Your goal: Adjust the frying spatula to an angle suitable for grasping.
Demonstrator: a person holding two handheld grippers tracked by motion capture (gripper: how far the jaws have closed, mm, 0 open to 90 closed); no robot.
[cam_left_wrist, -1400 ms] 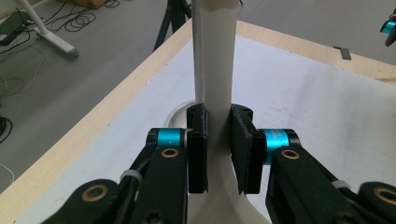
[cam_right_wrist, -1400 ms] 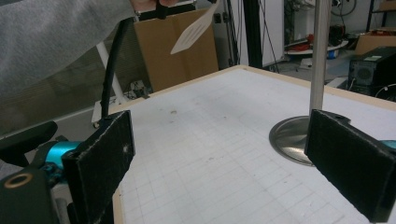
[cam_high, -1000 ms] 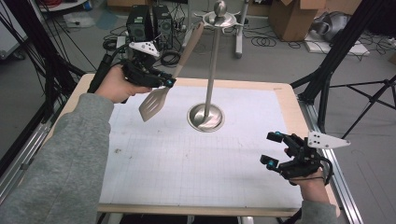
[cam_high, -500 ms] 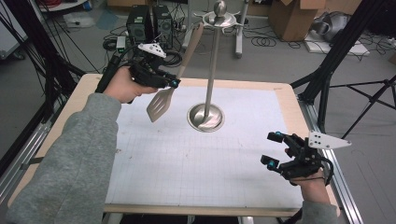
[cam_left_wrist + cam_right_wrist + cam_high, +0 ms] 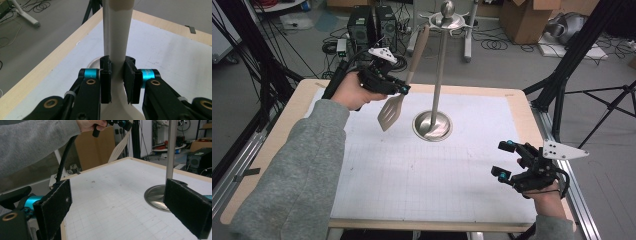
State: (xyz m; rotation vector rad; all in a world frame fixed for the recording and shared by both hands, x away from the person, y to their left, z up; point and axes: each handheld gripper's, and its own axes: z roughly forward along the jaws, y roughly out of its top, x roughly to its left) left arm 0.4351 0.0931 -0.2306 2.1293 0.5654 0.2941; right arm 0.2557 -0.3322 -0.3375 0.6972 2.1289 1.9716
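White gridded mat (image 5: 412, 175) covers wooden table (image 5: 287, 130); cables litter grey floor (image 5: 512, 55).

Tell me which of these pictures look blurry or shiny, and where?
High view: even light, a bright gleam on the stand's round metal base, and the spatula in the left tongs is slightly soft. Left gripper view: the spatula handle up close is blurred and pale. Right gripper view: the open right tongs' pads are soft, the table sharper.
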